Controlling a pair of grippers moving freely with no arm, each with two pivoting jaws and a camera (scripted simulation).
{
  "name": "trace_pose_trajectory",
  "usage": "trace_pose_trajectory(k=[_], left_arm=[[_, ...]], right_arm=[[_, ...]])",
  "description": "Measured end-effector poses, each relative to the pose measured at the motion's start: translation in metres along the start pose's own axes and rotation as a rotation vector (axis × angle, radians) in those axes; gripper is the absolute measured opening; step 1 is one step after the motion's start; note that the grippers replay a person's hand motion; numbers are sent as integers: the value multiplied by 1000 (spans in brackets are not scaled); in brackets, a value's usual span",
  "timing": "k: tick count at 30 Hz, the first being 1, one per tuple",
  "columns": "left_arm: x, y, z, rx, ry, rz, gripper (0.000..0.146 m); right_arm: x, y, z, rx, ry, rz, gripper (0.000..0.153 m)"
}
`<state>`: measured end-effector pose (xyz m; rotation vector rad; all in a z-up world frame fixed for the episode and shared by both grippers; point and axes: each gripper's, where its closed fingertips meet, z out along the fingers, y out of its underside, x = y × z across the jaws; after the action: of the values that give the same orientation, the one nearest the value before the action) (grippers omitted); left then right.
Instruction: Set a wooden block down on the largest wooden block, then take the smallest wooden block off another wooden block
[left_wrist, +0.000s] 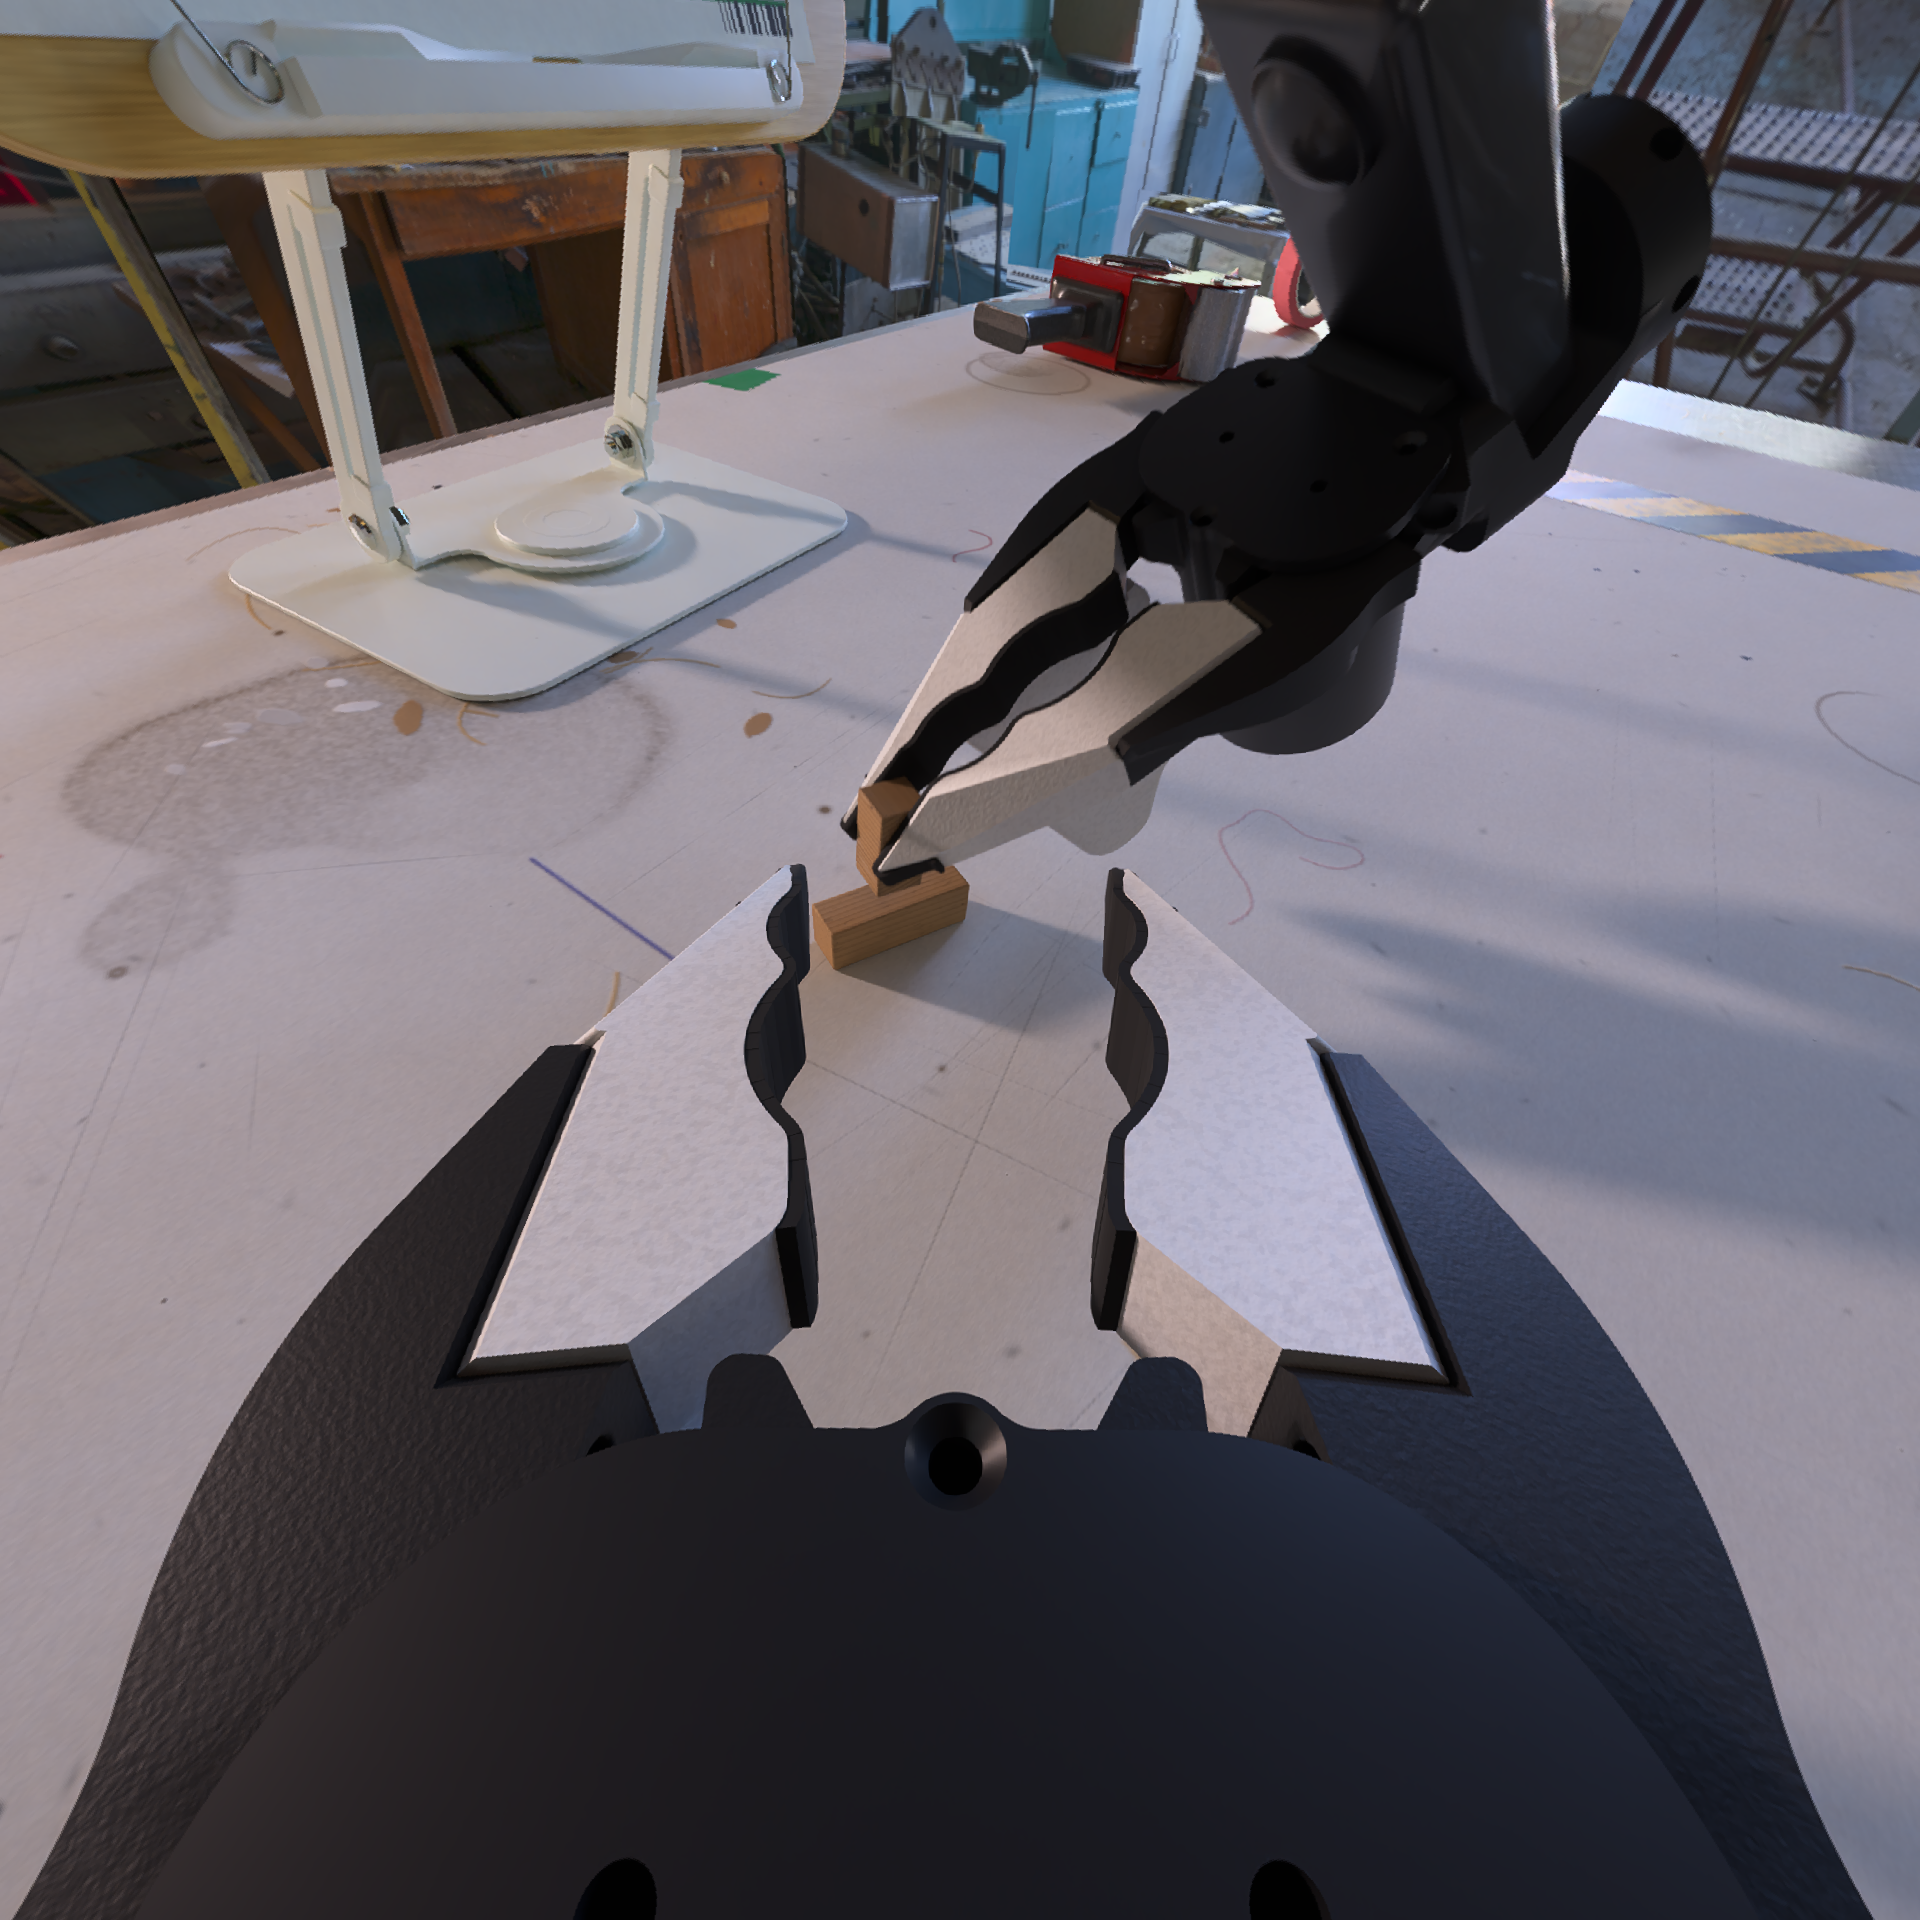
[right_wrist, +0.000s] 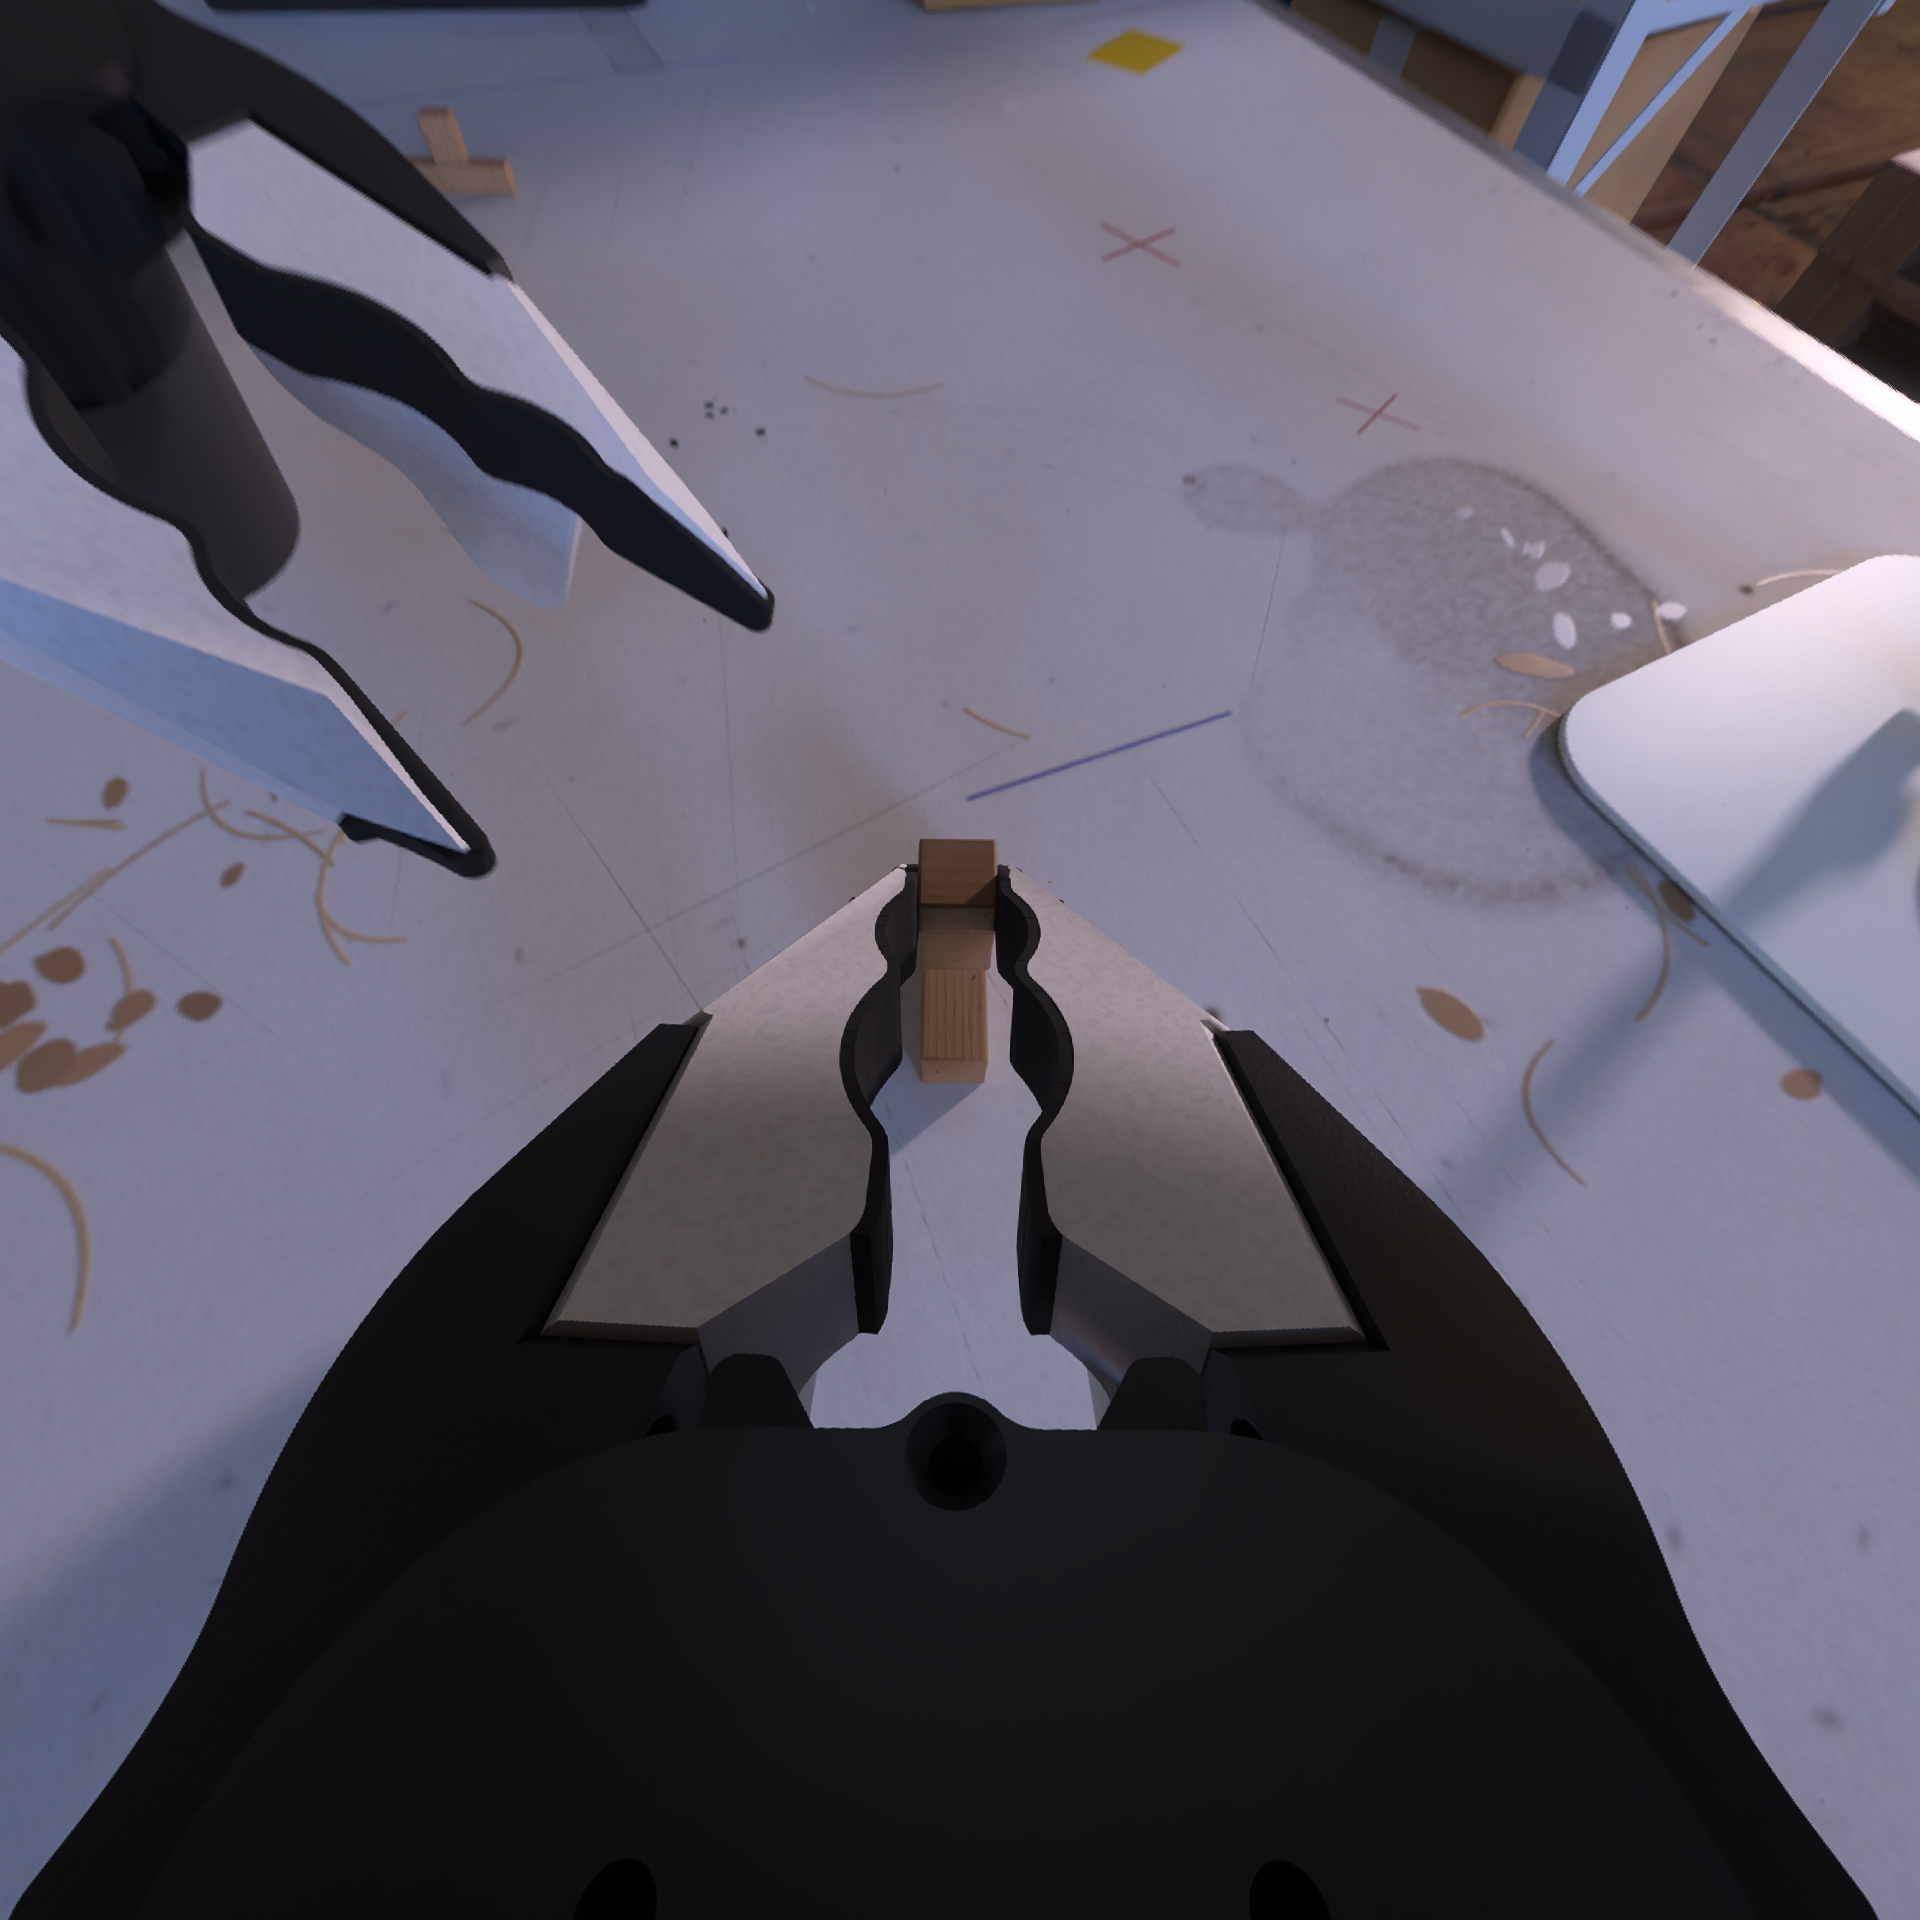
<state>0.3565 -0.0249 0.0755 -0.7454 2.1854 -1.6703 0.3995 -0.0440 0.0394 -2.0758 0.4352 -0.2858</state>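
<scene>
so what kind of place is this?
Probably a workshop. A stained white worktable strewn with wood shavings, old wooden benches and blue cabinets behind it, and a red hand tool at the far edge.

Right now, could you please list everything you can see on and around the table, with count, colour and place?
Small wooden block: one, tan, gripped just above the larger block.
Larger wooden block: one, tan, flat on the table at centre.
Far wooden blocks: two, tan, stacked crosswise at the table's far side.
Stand: one, white, flat base on the table, holding a board.
Red tool: one, red and metal, at the far table edge.
Wood shavings: many, brown, scattered.
Table: one, whitish, stained.
Left gripper: open, short of the blocks.
Right gripper: shut on the small block.
</scene>
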Motion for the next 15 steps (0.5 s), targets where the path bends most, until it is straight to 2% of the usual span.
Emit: trace_pose_trajectory(k=[10,12,15], left_arm=[[7,0,-2,-17,22,-16,56],[16,-10,-11,3,38,-32,57],[28,-31,-46,31,26,22,56]], right_arm=[[0,6,2,-27,-21,21,17],[-1,1,0,8,-31,32,23],[-2,-6,-4,57,-52,53,26]])
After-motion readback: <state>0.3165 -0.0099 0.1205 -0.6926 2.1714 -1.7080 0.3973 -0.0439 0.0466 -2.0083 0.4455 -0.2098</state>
